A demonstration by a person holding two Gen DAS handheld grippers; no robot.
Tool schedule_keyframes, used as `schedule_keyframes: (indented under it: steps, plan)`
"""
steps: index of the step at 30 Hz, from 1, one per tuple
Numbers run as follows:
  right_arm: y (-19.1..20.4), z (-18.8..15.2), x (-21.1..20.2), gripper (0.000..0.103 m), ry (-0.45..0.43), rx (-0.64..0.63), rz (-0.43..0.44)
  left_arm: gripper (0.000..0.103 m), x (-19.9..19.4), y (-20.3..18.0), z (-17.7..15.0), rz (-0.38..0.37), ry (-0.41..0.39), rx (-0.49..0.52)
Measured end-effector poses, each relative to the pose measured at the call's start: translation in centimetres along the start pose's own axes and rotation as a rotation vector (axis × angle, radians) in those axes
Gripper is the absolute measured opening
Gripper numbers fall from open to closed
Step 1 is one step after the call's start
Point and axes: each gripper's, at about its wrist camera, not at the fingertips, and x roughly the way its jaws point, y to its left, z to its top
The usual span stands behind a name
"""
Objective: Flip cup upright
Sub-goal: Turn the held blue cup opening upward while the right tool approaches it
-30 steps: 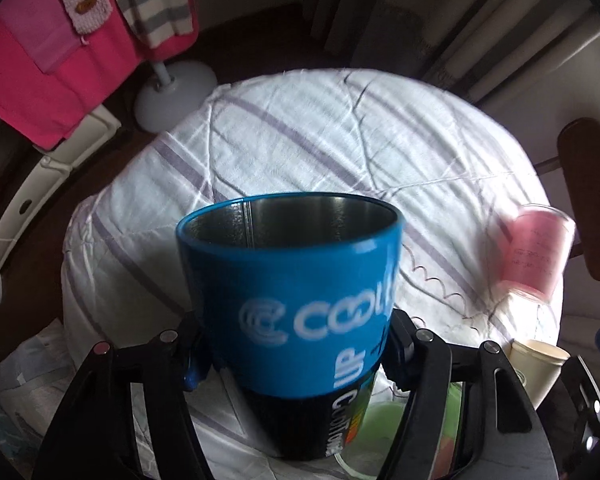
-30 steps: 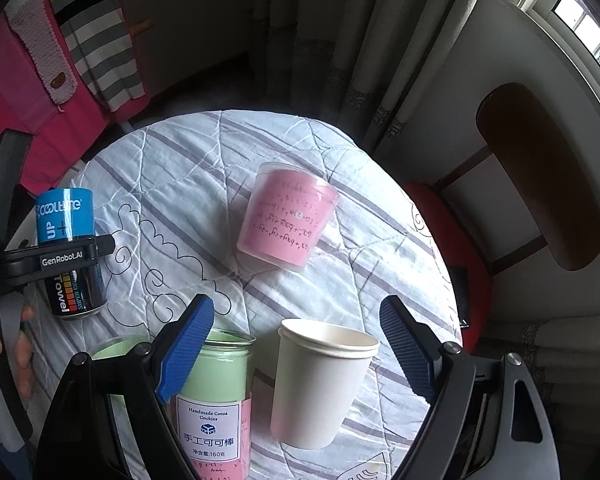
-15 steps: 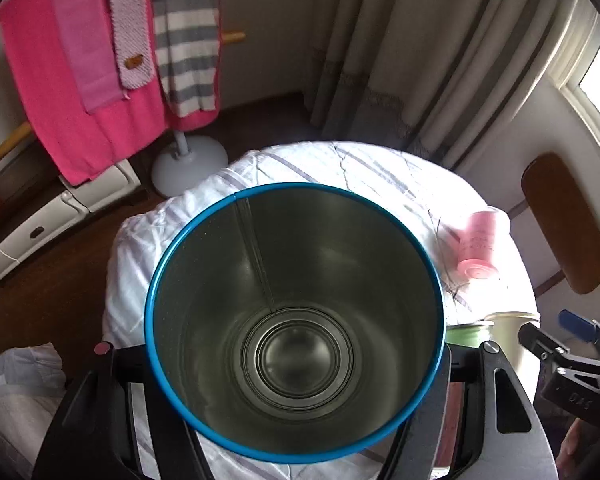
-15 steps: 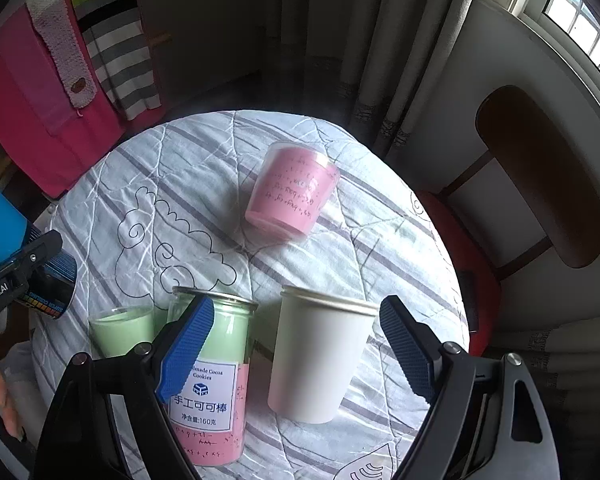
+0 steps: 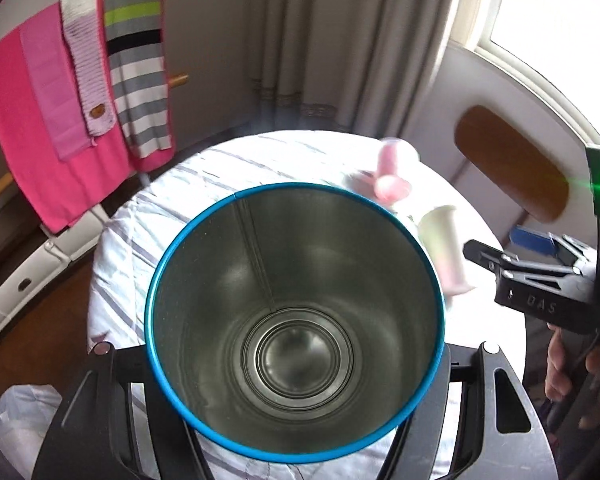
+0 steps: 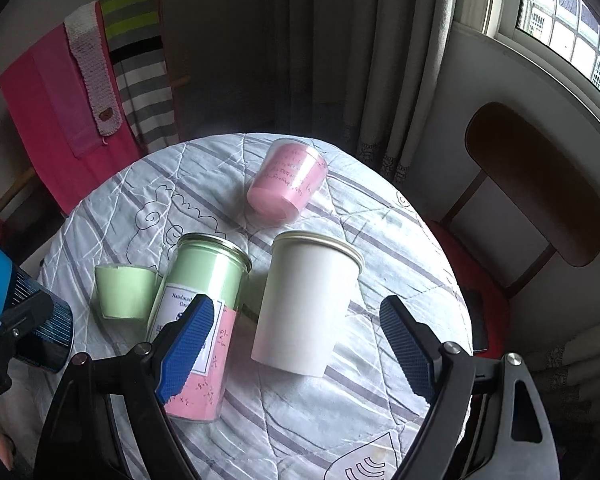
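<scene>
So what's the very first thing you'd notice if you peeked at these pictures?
A big blue cup fills the left view, its shiny metal inside facing the camera, gripped in the left claw. In the right view, the open right claw hovers over a white paper cup, with a pink cup behind.

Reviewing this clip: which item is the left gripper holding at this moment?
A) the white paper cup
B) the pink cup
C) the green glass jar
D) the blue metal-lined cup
D: the left wrist view looks straight into the blue metal-lined cup clamped in the left gripper, while the white paper cup, pink cup and green glass jar all sit on the table, with the right gripper open.
</scene>
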Motion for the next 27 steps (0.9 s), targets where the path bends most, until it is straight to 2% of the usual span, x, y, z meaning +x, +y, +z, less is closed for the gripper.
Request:
schedule_keyframes:
  steps: [2,5,9,11,14,15,17,23,27]
  plan:
    - [-0.1,-1.4,-0.6,0.086,-0.054,-0.006,-0.01,0.067,-0.2,-0.6,-1.2,-0.01,-0.006,0.027]
    - [-0.4,-3.5,-1.2,0.086,-0.125,-0.005,-0.013,0.067,-0.9,-1.3,-3.2,-0.041,-0.056,0.06]
    - [-0.5,-6.3,-2.2,0.086,-0.185,0.01,-0.018,0.067,-1.9,-2.2,-5.7,-0.077,-0.075,0.095]
    - [-0.4,-7.4,-2.4,0.086,-0.182,0.024,-0.01,0.067,-2.5,-2.7,-6.8,-0.061,-0.072,0.105]
    - [-0.2,-8.9,-3.3,0.086,-0.171,0.037,0.008,0.067,-4.4,-3.0,-8.1,-0.098,-0.08,0.084]
    - [-0.1,-9.2,-3.7,0.086,-0.172,0.032,0.011,0.067,-4.9,-3.0,-8.3,-0.089,-0.073,0.082]
    - [-0.1,-9.9,-4.7,0.086,-0.189,0.036,0.003,0.067,-6.2,-3.2,-8.9,-0.076,-0.107,0.092]
    - [-0.7,-11.1,-6.9,0.086,-0.235,0.057,-0.01,0.067,-4.5,-4.2,-9.2,-0.079,-0.065,0.148]
    - [-1.0,-11.9,-7.0,0.086,-0.232,0.063,-0.022,0.067,-2.2,-4.9,-9.4,-0.086,0.071,0.188]
